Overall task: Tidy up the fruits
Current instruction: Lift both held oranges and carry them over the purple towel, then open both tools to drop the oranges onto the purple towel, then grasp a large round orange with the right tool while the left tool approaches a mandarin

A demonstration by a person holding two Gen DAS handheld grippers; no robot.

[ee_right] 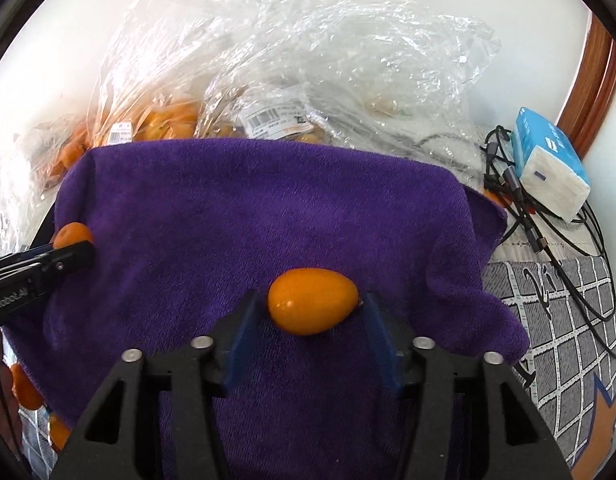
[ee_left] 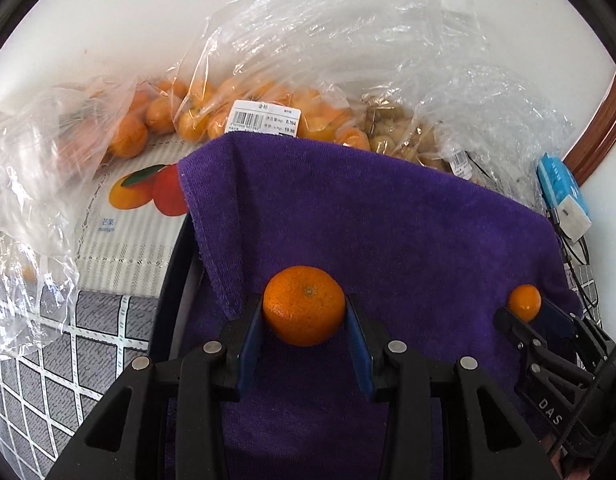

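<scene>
Mandarin (ee_left: 303, 306) sits on the purple towel (ee_left: 348, 208), squarely between the blue pads of the left hand-held gripper (ee_left: 304, 314); both pads press its sides, jaws narrow, so it is gripped. Round, slightly flattened, pebbled matte peel, stem dimple facing up. To the right on the same towel, the kumquat (ee_right: 312, 301) lies between the fingertips of the right hand-held gripper (ee_right: 312, 314): jaws stand moderately wide, the left pad looks at or just off the skin, the right pad shows a small gap, so no clamp on it. Egg-shaped, smooth glossy skin, long axis across the jaws. Each gripper shows at the edge of the other's view, both low over the towel. Gripper bodies are black plastic with silver pivot pins; pads are ribbed blue. Towel is thick plush terry with a stitched hem, draped over a raised dark-rimmed thing that I cannot identify. Behind the towel, against the white wall: crinkled clear plastic bags (ee_left: 348, 40), one with more orange fruit (ee_left: 127, 136), one with a barcode price label (ee_left: 263, 118), one with pale tan fruit (ee_left: 392, 136). Left of the towel, a striped mat with a mango print (ee_left: 143, 192) on a grey cloth with white grid lines over the table (ee_left: 47, 392). Right of the towel: a blue-and-white tissue pack (ee_right: 548, 160) and a tangle of black cables (ee_right: 516, 196). Loose orange fruit (ee_right: 25, 392) lies at the towel's lower left edge.
</scene>
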